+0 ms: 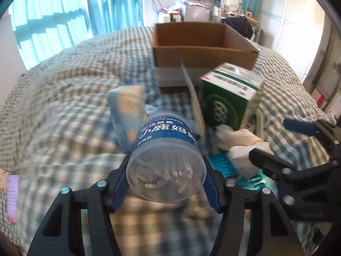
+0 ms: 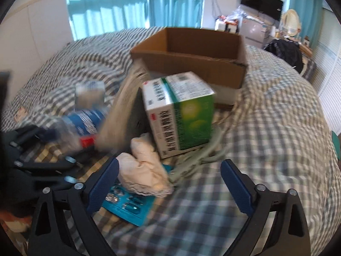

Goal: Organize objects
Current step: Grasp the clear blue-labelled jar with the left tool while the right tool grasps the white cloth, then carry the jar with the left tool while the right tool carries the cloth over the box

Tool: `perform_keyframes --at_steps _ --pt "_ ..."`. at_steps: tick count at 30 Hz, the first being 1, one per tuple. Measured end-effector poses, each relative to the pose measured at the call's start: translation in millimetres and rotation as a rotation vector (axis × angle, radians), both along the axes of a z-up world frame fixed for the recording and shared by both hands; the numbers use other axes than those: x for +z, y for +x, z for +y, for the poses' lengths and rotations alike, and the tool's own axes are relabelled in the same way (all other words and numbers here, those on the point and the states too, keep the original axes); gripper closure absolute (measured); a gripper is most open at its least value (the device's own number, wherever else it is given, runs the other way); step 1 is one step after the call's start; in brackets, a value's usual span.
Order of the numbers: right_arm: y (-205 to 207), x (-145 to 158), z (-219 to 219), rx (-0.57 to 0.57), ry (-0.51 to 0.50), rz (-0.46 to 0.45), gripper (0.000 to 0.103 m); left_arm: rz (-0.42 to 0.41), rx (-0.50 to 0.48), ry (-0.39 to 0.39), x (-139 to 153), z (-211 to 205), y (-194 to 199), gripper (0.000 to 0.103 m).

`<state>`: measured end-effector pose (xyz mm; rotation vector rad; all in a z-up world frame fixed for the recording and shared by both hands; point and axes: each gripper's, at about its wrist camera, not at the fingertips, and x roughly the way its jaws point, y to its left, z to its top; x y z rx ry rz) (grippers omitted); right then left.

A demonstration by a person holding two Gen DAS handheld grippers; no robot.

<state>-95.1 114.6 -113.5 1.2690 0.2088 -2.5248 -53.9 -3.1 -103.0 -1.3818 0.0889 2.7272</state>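
My left gripper point(image 1: 166, 177) is shut on a clear plastic jar with a blue label point(image 1: 165, 149), held just above the checked bed. The jar also shows in the right wrist view point(image 2: 85, 119), blurred. My right gripper point(image 2: 170, 183) is open and empty, low over a crumpled white cloth point(image 2: 147, 170) and a teal blister pack point(image 2: 127, 204). A green and white box point(image 2: 181, 111) stands behind them, also in the left wrist view point(image 1: 228, 98). An open cardboard box point(image 1: 202, 44) sits beyond on the bed, and in the right wrist view point(image 2: 191, 49).
A pale blue packet point(image 1: 127, 111) lies left of the jar. A white cable point(image 2: 204, 155) coils by the green box. A flat white card point(image 1: 194, 98) leans beside it. The checked bedspread point(image 2: 266, 128) spreads to the right. A dresser with clutter point(image 1: 191, 10) stands behind.
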Motion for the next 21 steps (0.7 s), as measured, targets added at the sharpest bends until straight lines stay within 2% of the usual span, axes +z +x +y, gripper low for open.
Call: perform_keyframes --at_steps 3,5,7,8,11,21 --pt "-6.8 -12.6 -15.1 0.044 -0.001 -0.058 0.03 0.008 0.017 0.021 3.9 -13.7 2.7 0.04" --pt "-7.5 -19.6 -22.0 0.065 -0.002 -0.082 0.057 0.019 0.023 0.036 6.5 -17.2 5.9 0.04" --pt "-4.4 -25.2 -28.5 0.082 0.026 -0.088 0.074 0.03 0.021 0.034 8.1 -16.2 8.6 0.04" --pt "-2.5 -24.1 -29.0 0.075 0.033 -0.074 0.078 0.036 0.017 0.034 8.1 -17.0 10.3 0.04" --pt "4.1 -14.8 -22.1 0.037 0.014 -0.028 0.083 0.049 0.013 0.04 10.3 -19.7 16.2 0.04" --pt "25.7 25.1 -10.3 0.016 -0.014 0.046 0.084 0.141 -0.02 0.062 47.1 -9.2 44.9 0.041"
